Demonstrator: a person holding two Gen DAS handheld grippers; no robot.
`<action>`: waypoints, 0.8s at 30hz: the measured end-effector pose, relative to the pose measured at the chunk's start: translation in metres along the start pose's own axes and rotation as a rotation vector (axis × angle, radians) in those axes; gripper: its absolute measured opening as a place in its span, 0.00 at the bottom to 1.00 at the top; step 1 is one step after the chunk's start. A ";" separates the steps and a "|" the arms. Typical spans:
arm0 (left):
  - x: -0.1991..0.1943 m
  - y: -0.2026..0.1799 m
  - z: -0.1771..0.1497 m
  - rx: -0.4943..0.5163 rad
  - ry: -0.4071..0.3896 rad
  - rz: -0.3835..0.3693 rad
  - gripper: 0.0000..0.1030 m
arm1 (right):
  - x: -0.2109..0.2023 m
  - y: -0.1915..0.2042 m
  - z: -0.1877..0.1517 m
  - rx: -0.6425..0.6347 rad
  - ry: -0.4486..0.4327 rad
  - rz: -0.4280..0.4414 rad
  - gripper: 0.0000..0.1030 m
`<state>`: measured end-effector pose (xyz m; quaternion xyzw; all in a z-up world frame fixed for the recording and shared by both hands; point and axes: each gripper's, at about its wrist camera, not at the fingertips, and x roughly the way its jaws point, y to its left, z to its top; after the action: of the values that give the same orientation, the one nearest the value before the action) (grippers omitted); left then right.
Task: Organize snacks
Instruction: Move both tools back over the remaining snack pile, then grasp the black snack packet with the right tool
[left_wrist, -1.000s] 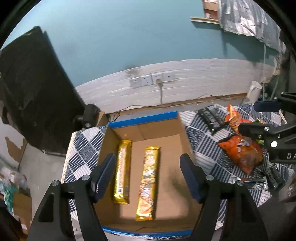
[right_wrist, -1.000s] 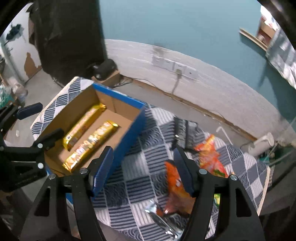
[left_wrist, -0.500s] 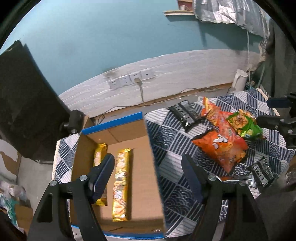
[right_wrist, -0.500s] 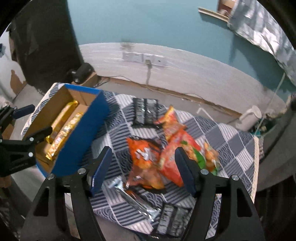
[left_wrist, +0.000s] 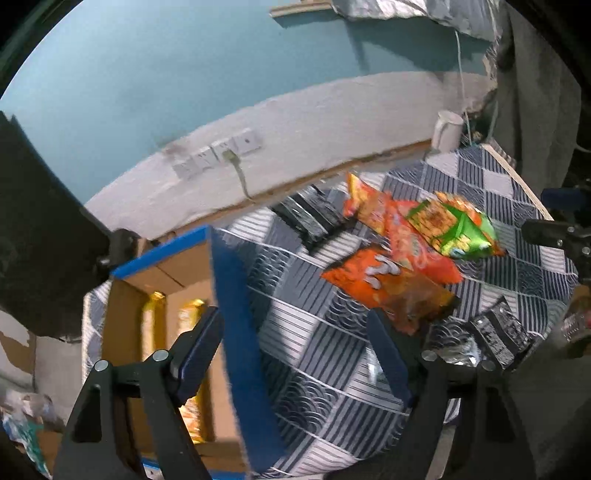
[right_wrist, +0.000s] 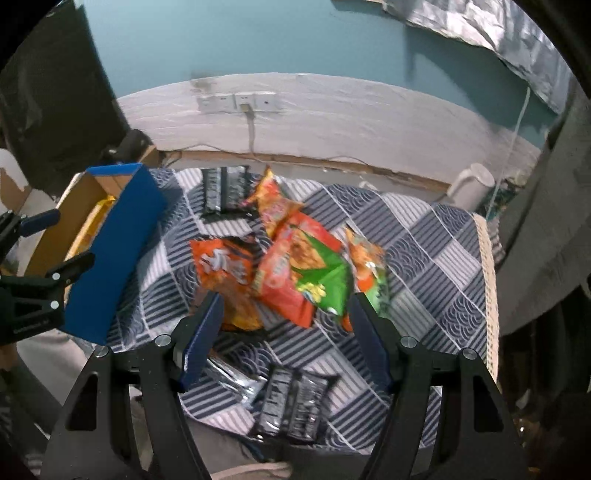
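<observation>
Left gripper (left_wrist: 295, 347) jaws, just widened, stand spread and empty. Right gripper (right_wrist: 286, 325) jaws are likewise spread above the chip bags (right_wrist: 295, 266). The blue box (right_wrist: 114, 251) sits at nine o'clock.

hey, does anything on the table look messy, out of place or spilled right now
Nothing has spilled. The orange and green snack bags lie in an overlapping heap mid-tablecloth instead of in the box, which holds only two gold bars. Dark packets sit at the cloth's near edge.

I'm in a lived-in home rm: teal wall (right_wrist: 221, 37) w/ scuffed white lower band, wall sockets (right_wrist: 238, 102), patterned tablecloth (right_wrist: 424, 258), white kettle (right_wrist: 472, 184) on the floor, snack bags (right_wrist: 295, 269) strewn about.
</observation>
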<state>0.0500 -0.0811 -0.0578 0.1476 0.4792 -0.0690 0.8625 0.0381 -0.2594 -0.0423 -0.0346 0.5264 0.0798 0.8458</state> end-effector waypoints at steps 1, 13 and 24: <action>0.006 -0.005 -0.001 0.003 0.017 -0.012 0.78 | 0.002 -0.004 -0.004 0.007 0.007 -0.005 0.68; 0.053 -0.048 -0.024 0.007 0.169 -0.071 0.78 | 0.047 -0.016 -0.050 0.035 0.153 -0.018 0.69; 0.082 -0.063 -0.044 0.031 0.246 -0.047 0.78 | 0.105 -0.007 -0.090 0.050 0.336 -0.025 0.71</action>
<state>0.0412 -0.1245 -0.1608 0.1568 0.5834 -0.0781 0.7931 0.0050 -0.2689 -0.1768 -0.0332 0.6619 0.0494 0.7472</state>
